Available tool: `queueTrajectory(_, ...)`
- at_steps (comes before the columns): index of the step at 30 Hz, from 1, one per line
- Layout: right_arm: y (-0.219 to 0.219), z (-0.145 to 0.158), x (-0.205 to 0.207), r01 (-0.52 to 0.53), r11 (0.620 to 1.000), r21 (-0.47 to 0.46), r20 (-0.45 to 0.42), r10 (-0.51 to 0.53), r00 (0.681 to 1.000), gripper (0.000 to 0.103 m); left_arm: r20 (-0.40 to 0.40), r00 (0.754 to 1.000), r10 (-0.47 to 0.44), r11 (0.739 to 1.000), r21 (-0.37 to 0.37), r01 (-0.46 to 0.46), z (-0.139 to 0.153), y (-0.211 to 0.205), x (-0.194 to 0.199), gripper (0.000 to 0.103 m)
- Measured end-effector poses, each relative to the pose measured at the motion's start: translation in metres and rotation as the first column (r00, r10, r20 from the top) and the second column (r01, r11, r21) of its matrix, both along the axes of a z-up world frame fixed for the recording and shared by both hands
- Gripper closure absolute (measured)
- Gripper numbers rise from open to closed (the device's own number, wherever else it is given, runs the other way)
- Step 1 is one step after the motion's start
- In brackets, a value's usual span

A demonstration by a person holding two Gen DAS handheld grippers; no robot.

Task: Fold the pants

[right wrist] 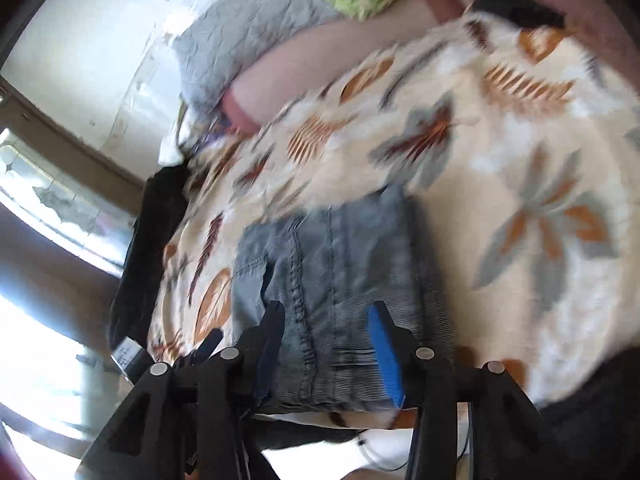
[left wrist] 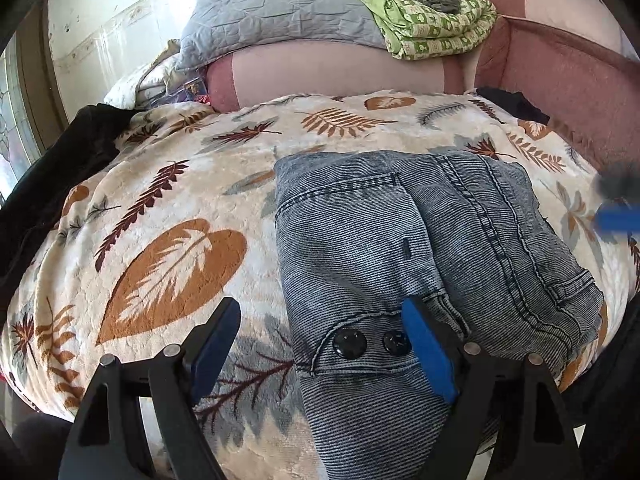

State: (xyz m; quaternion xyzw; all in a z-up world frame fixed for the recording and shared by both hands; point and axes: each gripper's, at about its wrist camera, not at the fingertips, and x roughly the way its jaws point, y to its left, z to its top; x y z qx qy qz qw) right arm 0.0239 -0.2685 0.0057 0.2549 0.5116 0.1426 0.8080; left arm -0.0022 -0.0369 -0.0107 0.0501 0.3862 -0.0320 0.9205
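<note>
- Looking down my left camera, I see the folded jeans [left wrist: 420, 264] lying on the leaf-print blanket [left wrist: 168, 200], filling the middle to about 4 o'clock of the view.
- My left gripper [left wrist: 320, 320] stands wide apart, nothing pinched: one blue pad hovers over bare blanket at 7 o'clock, the other over the waistband beside two dark buttons [left wrist: 370, 342].
- At 3 o'clock a blurred blue streak is my right gripper [left wrist: 616, 220], just off the denim's edge.
- Over on the right camera, everything smears; the jeans [right wrist: 340, 272] sit centre to 6 o'clock.
- My right gripper [right wrist: 328, 320] has its jaws partly apart over a seamed edge of the denim; I see no fabric clamped between the pads.
- Grey quilt [left wrist: 280, 16] and green quilt [left wrist: 432, 20] are piled at 12 o'clock, well apart from the jeans.
</note>
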Motion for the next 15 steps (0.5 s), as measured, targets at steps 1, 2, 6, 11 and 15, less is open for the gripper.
queueTrajectory(1,0.002,-0.035,0.004,-0.014,0.999,-0.034,-0.097,0.011,0.995,0.056,-0.002,1.000,-0.002,1.000,-0.009,0.002,0.000,0.001,0.000,0.020)
queueTrajectory(2,-0.001,-0.047,0.002,0.001,1.000,-0.002,-0.078,-0.001,0.997,0.061,-0.008,1.000,-0.010,1.000,-0.018,0.010,0.001,0.001,0.000,0.020)
queueTrajectory(6,-0.004,-0.003,0.013,-0.015,1.000,0.005,-0.058,0.015,0.998,0.063,0.030,1.000,-0.005,0.996,-0.090,0.008,0.017,0.014,-0.006,0.020)
queueTrajectory(11,0.011,0.044,0.065,-0.091,0.995,0.028,0.090,0.088,0.992,0.040,-0.047,0.999,-0.022,0.998,-0.058,0.020,0.003,0.005,0.003,0.020)
queueTrajectory(15,0.022,-0.027,0.114,-0.109,0.973,-0.205,-0.110,0.087,0.990,0.039,-0.036,0.999,-0.020,0.999,-0.042,0.019,0.003,0.003,0.004,0.019)
